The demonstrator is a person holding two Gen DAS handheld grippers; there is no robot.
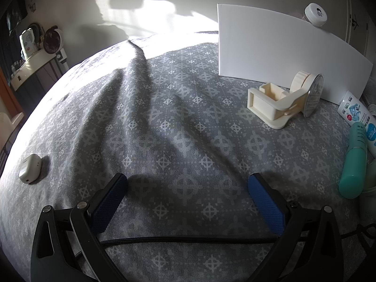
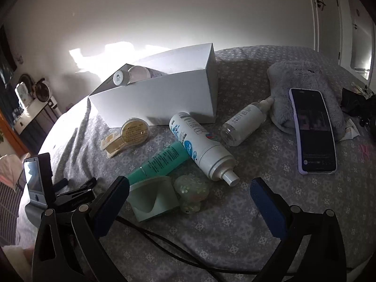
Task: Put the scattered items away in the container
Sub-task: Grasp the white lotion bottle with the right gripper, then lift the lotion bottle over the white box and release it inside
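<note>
Both claws hang wide apart and empty over the bed (image 2: 235, 223), its grey patterned cover soft and rumpled. Ahead of the right claw (image 2: 189, 189) lie a hard white spray can (image 2: 202, 145), a teal tube (image 2: 162, 162) and a clear bottle (image 2: 244, 123), all round and likely to roll. Beyond them stands the stiff white cardboard box (image 2: 164, 98), already holding a capped jar (image 2: 128, 75). The left claw (image 1: 188, 185) faces bare cover, with a cream plastic holder (image 1: 272, 108) ahead to its right.

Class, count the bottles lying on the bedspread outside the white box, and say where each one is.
2. The white spray bottle lies in front of the white box; the clear bottle lies to its right, beside the grey plush. Others may be hidden.
</note>
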